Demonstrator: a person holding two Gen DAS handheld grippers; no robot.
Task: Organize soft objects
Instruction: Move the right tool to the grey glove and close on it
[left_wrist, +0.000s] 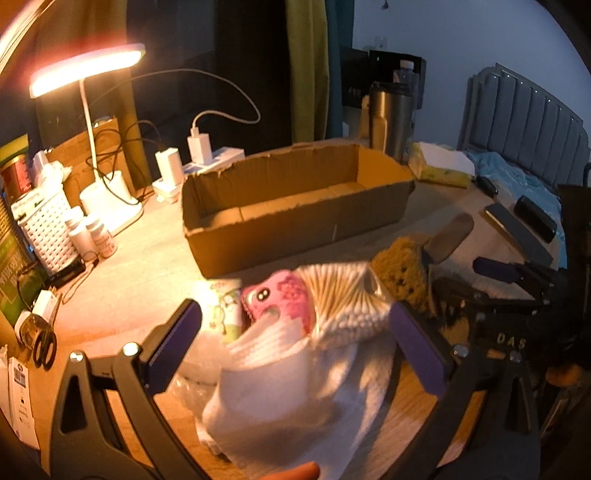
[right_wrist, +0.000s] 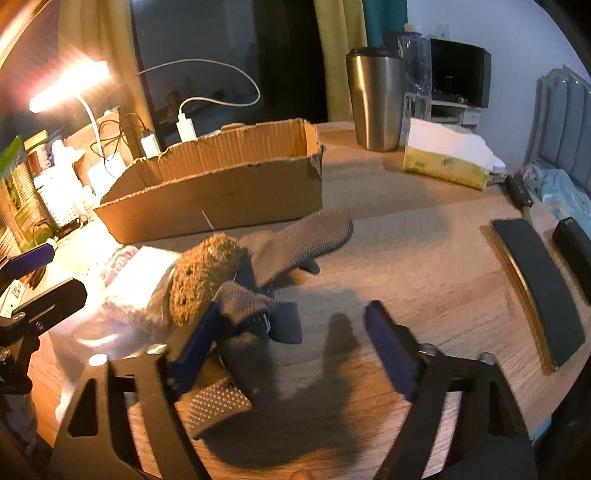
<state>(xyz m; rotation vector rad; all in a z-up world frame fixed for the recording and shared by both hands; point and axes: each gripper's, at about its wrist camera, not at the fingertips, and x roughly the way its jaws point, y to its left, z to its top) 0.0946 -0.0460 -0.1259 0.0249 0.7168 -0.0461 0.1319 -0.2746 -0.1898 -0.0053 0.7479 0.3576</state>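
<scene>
1. On the desk, in front of the empty cardboard box, lies the heap of soft things, with the box at twelve o'clock from it.
2. In the left wrist view the left tongs stand wide open around a white cloth; the pads do not appear to press on it, so nothing is held.
3. Just beyond the cloth, towards twelve o'clock, sit a bag of cotton swabs and a pink pouch.
4. In the right wrist view the right tongs are partly open over a grey glove; the left pad lies against its cuff, the right pad stands apart over bare desk, so no grip is made.
5. A brown sponge touches the glove at ten o'clock.
6. The glove and cloth will likely be light, limp and droopy; a bunched fold near the middle looks the best hold.
7. The sponge should compress easily, so a gentle squeeze across its body would suit.
</scene>
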